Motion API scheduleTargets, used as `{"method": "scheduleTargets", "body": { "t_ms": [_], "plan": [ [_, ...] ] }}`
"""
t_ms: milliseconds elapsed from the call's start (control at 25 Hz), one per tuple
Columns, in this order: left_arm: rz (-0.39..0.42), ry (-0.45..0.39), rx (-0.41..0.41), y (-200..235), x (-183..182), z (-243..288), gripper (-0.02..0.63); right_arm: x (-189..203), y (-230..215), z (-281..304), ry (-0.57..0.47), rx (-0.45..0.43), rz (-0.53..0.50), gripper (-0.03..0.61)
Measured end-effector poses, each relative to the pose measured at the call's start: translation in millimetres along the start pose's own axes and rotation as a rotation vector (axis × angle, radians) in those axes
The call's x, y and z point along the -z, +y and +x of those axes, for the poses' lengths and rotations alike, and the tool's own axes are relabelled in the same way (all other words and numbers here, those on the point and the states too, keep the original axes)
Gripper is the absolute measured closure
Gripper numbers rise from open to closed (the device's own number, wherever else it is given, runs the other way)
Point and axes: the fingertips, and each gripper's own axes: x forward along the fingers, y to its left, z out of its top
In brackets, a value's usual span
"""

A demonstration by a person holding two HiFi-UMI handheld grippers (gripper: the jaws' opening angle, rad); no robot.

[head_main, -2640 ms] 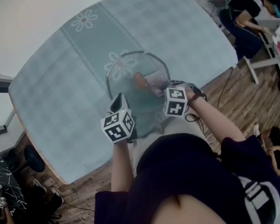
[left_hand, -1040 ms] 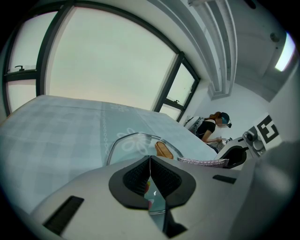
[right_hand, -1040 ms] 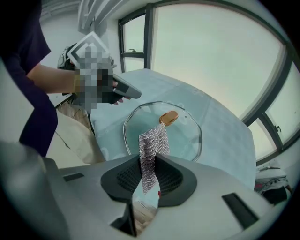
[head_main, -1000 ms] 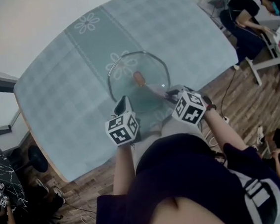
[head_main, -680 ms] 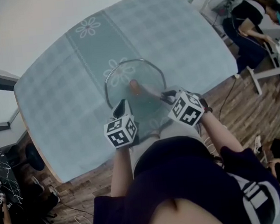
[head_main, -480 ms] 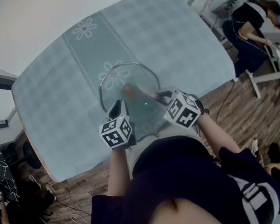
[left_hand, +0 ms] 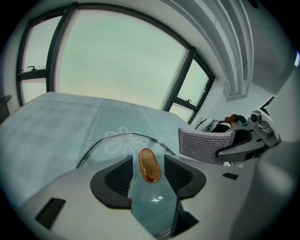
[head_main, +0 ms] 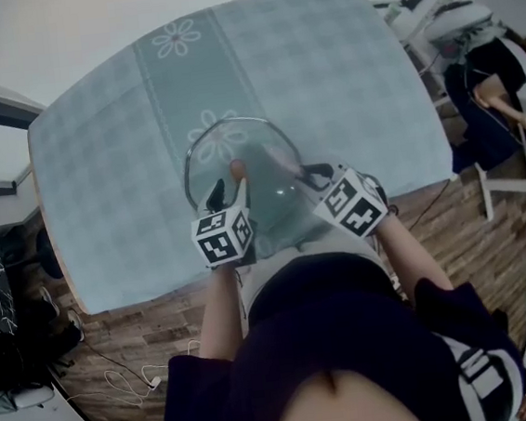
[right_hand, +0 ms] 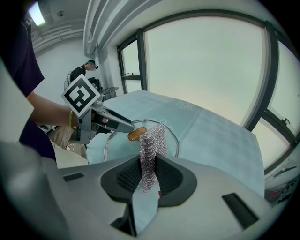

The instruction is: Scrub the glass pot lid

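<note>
At centre-left the left gripper (head_main: 228, 195) has just been opening; its jaws stand wide, with the copper knob (left_hand: 149, 165) loose between them. The glass pot lid (head_main: 264, 172), mid-frame on the table (head_main: 110, 174), could therefore skid under a scrubbing push. Further right, the right gripper (right_hand: 149, 161) pinches a metal mesh scrubber (right_hand: 152, 140). Both forearms reach up from the lower frame, with the grippers tilted downward.
</note>
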Motion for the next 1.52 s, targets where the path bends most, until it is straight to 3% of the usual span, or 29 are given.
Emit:
{"method": "scheduleTargets", "body": {
  "t_ms": [440, 800, 1280, 1520],
  "plan": [
    [-0.091, -0.018, -0.187, 7.1, 8.9, 23.9, 0.374, 0.7, -20.8, 10.7, -0.016, -0.116, -0.091, 0.499],
    [-0.074, -0.019, -0.323, 15.8, 15.4, 39.4, 0.376, 12.6, -36.8, 11.4, 0.002, -0.182, -0.144, 0.499],
    [-0.070, -0.027, -0.401, 20.2, 19.3, 52.4, 0.378, 20.2, -47.6, 14.8, 0.008, -0.244, -0.177, 0.499],
    [-0.027, -0.017, -0.440, 24.0, 18.2, 57.2, 0.422, 20.8, -53.6, 15.8, 0.001, -0.261, -0.183, 0.499]
  ]
}}
